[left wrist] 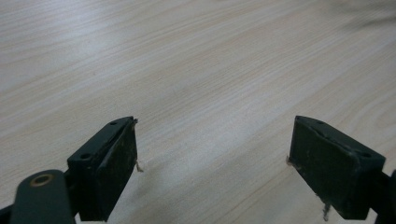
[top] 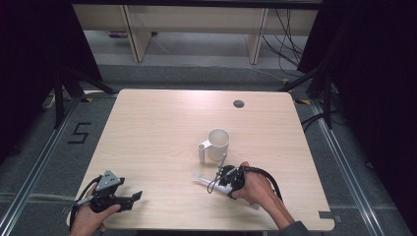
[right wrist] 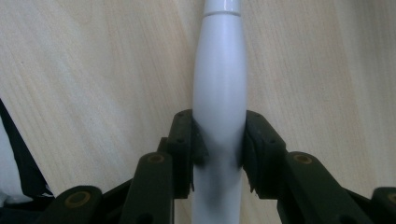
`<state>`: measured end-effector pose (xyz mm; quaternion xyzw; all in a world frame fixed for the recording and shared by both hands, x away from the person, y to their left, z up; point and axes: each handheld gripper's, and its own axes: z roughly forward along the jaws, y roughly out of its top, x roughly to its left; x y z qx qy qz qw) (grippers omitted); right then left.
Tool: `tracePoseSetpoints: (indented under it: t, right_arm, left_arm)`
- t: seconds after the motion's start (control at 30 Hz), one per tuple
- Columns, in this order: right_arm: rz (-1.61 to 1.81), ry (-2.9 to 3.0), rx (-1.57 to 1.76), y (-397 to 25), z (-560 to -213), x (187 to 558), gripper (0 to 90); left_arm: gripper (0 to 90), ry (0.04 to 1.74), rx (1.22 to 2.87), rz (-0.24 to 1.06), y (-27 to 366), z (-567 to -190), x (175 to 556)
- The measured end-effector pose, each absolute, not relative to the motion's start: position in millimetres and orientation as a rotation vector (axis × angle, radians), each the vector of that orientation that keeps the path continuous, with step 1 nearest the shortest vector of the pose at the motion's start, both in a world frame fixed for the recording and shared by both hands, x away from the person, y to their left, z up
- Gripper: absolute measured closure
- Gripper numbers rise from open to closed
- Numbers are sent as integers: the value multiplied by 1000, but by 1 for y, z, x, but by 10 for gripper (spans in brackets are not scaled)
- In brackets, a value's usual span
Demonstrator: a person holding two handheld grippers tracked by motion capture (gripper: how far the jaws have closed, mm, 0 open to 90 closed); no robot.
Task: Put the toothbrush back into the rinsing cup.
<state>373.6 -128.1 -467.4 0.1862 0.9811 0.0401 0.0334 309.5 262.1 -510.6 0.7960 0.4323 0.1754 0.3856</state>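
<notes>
Two hand-held grippers work over the pale wooden table (top: pixel 157 128); at the near left corner the left hand-held gripper (top: pixel 135 196) hangs low over bare wood, and in the left gripper view its jaws stand wide apart with nothing between them; further right, past the middle of the table, a white cup (top: pixel 218 143) stands upright with a short white cylinder (top: pixel 201 153) just beside it on its left, perhaps touching; nearer the person, the right hand-held gripper (top: pixel 220 178) is clamped on a slim white handle, likely a toothbrush (right wrist: pixel 219 107), whose far end lies out to the left on the table (top: pixel 199 178); in the right gripper view the two pads press its smooth body from either side, just below the widest part; it looks light and stiff, hard glossy plastic, so I judge it slippery and apt to twist or slide in the pads if swung fast; the thicker waist, where the jaws now sit, seems the soundest place to hold; the cup looks light and easily tipped by a careless knock.
</notes>
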Motion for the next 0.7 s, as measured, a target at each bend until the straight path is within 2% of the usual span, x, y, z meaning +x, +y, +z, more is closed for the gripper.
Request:
tracePoseSetpoints:
  t: [0.37, 0.7]
  right_arm:
    - [205, 2971, 588, -132, -449, 366, 669]
    - [419, 2908, 558, -147, -422, 360, 669]
  left_arm:
    - [147, 1111, 2031, 447, 262, -510, 309]
    - [148, 1106, 2045, 444, 263, -509, 309]
